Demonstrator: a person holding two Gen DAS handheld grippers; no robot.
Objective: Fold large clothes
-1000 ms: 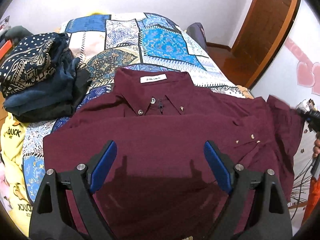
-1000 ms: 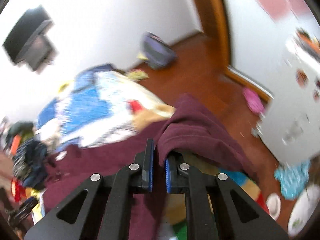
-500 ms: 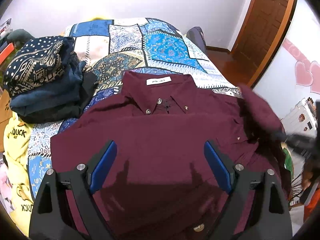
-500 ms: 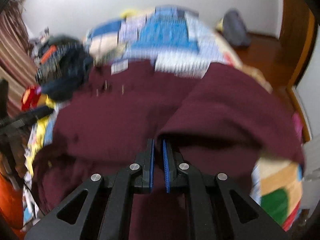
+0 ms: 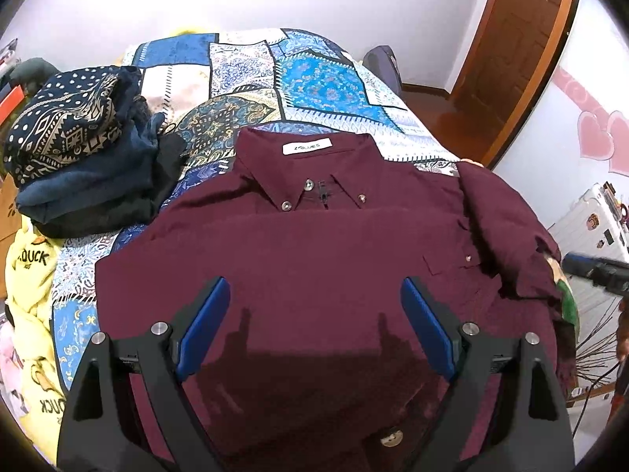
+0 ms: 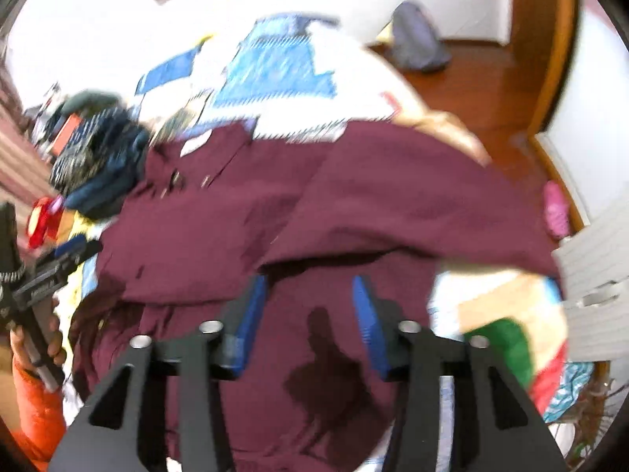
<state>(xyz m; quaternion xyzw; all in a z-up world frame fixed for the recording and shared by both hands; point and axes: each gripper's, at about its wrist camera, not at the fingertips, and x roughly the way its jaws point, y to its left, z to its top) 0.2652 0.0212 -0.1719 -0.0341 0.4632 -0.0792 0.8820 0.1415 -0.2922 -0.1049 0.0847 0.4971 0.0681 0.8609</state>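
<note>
Left to right: folded pile (image 5: 78,149) at the bed's left edge; maroon shirt (image 5: 314,259) lying collar-up on the quilt (image 5: 314,78), its right sleeve (image 5: 503,228) folded inward. Left gripper (image 5: 314,334) above the shirt front, jaws wide apart, empty. Right gripper (image 6: 310,326) likewise parted, holding nothing, over the sleeve.

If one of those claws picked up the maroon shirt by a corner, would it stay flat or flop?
Probably flop: the maroon shirt is thin cloth, and its folded-over sleeve already drapes in soft wrinkles. It likely weighs little. Being so wide, the rest would probably drag across the patchwork quilt.
</note>
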